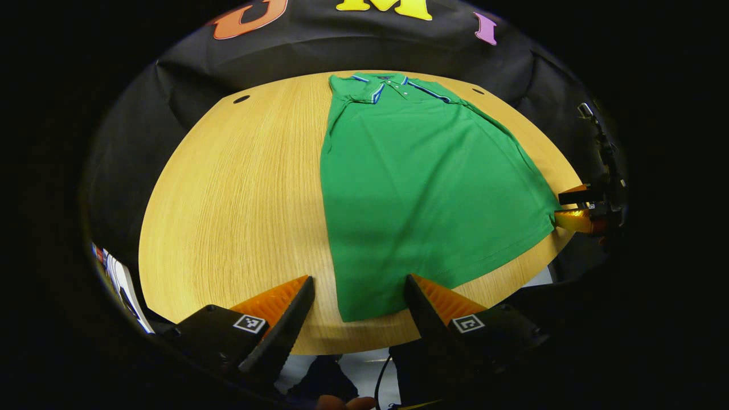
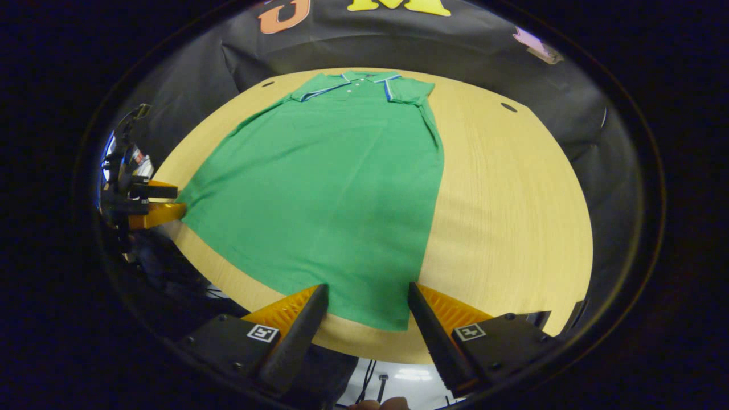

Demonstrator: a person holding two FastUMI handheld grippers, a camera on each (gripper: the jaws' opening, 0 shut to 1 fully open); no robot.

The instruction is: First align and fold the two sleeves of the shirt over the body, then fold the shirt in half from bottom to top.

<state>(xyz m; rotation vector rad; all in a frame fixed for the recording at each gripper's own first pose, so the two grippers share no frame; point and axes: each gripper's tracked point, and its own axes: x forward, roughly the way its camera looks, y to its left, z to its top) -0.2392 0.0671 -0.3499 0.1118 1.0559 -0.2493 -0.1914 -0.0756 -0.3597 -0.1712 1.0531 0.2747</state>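
A green polo shirt (image 1: 421, 188) lies flat on the round wooden table (image 1: 239, 199), collar at the far side, both short sleeves lying in over the body. My left gripper (image 1: 359, 279) is open at the near table edge, and the hem's left corner lies between its fingers. In the right gripper view the shirt (image 2: 330, 188) reaches down to my right gripper (image 2: 368, 286), which is open astride the hem's right corner. Each gripper also appears in the other's view at the opposite hem corner: the right gripper (image 1: 569, 208) and the left gripper (image 2: 162, 202).
The table (image 2: 512, 216) has bare wood on both sides of the shirt and small dark holes (image 1: 241, 99) (image 2: 508, 107) near its far rim. Black cloth walls stand behind. Pale floor and a cable (image 2: 380, 387) lie below the near edge.
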